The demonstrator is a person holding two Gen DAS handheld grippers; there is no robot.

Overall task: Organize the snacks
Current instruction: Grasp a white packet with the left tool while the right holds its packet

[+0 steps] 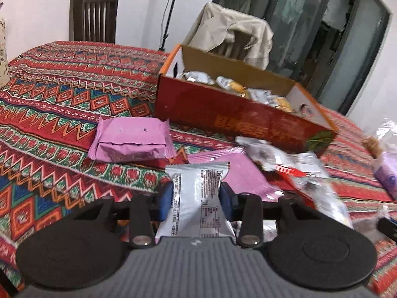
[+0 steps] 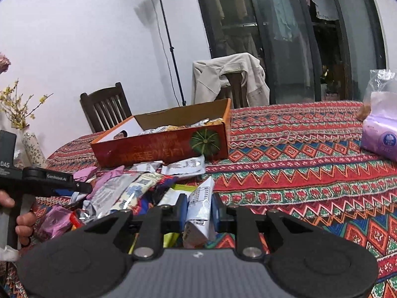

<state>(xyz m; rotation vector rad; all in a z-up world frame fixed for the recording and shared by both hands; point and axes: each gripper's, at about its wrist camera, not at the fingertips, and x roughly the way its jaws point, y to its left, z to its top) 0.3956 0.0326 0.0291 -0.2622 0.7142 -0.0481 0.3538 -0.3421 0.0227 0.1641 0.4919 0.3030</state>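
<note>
Snack sorting, table with a patterned red cloth [image 1: 62,94]. I read both wrist views.

Left gripper [image 1: 196,196]: jaws closed on a silver-white snack packet [image 1: 196,186]. Blue pads press its two sides; the packet stands upright between them, printed text facing the camera, its crimped top edge above the pads. Just beyond it lies a flat pink wrapper [image 1: 238,171], and to the far left of that a second pink packet [image 1: 131,141] rests alone on the cloth.

Right gripper [image 2: 198,211]: jaws nearly together, pinching a white packet with blue print [image 2: 199,206]. The packet is tilted, its lower end crumpled below the pads.

Red cardboard box [image 2: 163,146]: open-topped, on the far side of the pile, a green pumpkin picture on its near wall. Several foil-wrapped snacks already lie inside; I cannot tell how many.

Loose pile [image 2: 129,188]: mixed wrappers heaped on the cloth between the box and the grippers, left of the right gripper. In the right wrist view the left gripper's black body enters from the left edge above the pile, with the person's fingers [image 2: 24,223] around its handle.

Far right on the cloth: a clear bag and a purple tissue pack [image 2: 379,139], well apart from the box.

Behind the table: two dark wooden chairs, one [image 2: 233,79] draped with a beige jacket; a lamp stand [image 2: 171,49] against the white wall; a vase of yellow blossoms [image 2: 29,141] at far left.
</note>
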